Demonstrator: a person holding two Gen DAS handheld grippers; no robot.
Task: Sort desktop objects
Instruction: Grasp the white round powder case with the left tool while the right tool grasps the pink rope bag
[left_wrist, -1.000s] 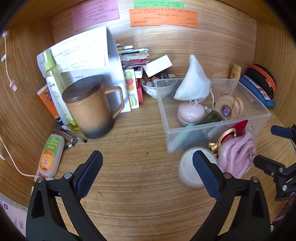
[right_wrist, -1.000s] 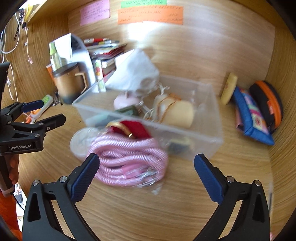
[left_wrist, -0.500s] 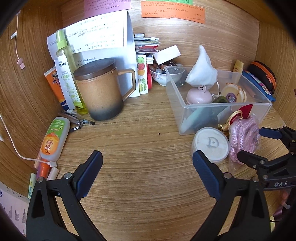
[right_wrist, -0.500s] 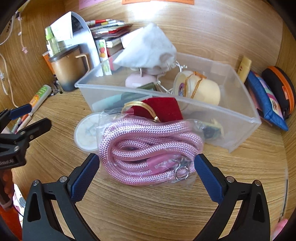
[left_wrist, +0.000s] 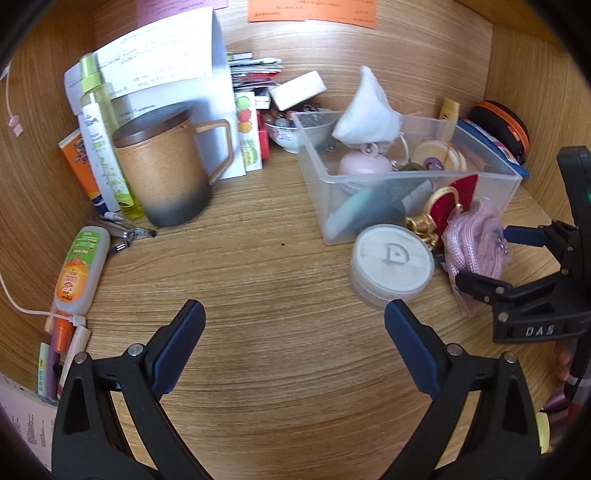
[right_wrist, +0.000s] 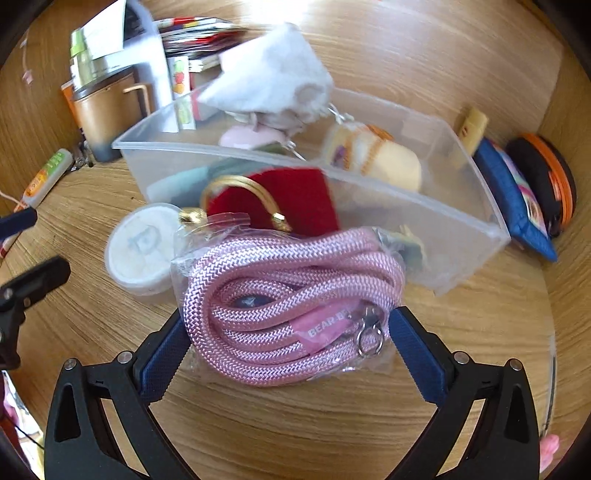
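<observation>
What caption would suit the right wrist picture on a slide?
Right gripper open around a bagged pink rope lying on the wooden desk in front of a clear plastic bin.

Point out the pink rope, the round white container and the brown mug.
pink rope (right_wrist: 291, 306), right wrist view, coil middle.
round white container (left_wrist: 392, 256), left wrist view, lid centre.
brown mug (left_wrist: 162, 173), left wrist view, body.

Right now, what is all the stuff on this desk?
rope: 1, pink, bagged, between the right claw's fingers
round tub: 1, white, beside the rope
bin: 1, clear, middle of the desk, holding small things
pouch: 1, white, in the bin
mug: 1, brown, lidded, left of the bin
tube: 1, white and orange, lying far left
left claw: 1, black and blue, open over bare wood
right claw: 1, black and blue, around the rope
</observation>
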